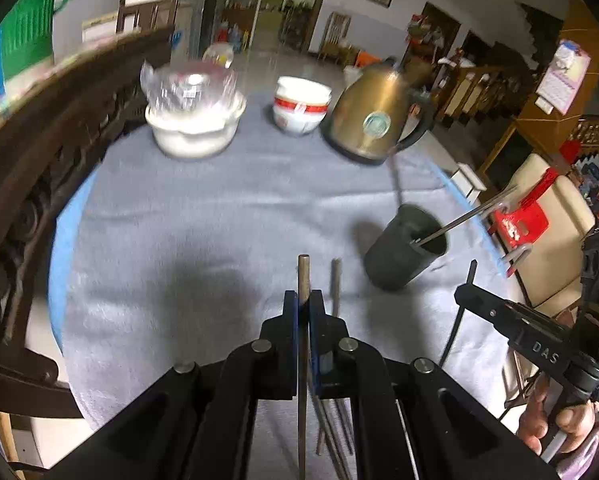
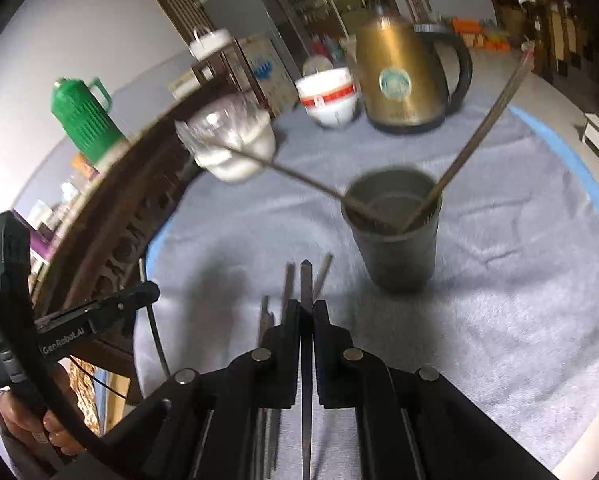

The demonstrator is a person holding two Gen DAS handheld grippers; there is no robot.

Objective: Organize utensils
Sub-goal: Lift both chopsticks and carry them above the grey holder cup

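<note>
I see my left gripper (image 1: 303, 300) with jaws clamped on a brown chopstick (image 1: 304, 276) and my right gripper (image 2: 306, 312) pinching a dark chopstick (image 2: 306, 280), both above the grey-clothed worktop (image 1: 199, 220), near the dark cup (image 2: 395, 232).

A soft, matt grey cloth (image 1: 219, 220) with a fuzzy nap covers the table. The kettle (image 1: 373, 116) is glossy brass-toned metal with a black plastic handle, while the cup (image 2: 393, 232) looks like dull grey metal. The bowls (image 1: 301, 104) are shiny glazed ceramic; the chopsticks (image 2: 479, 132) look like dull metal.
</note>
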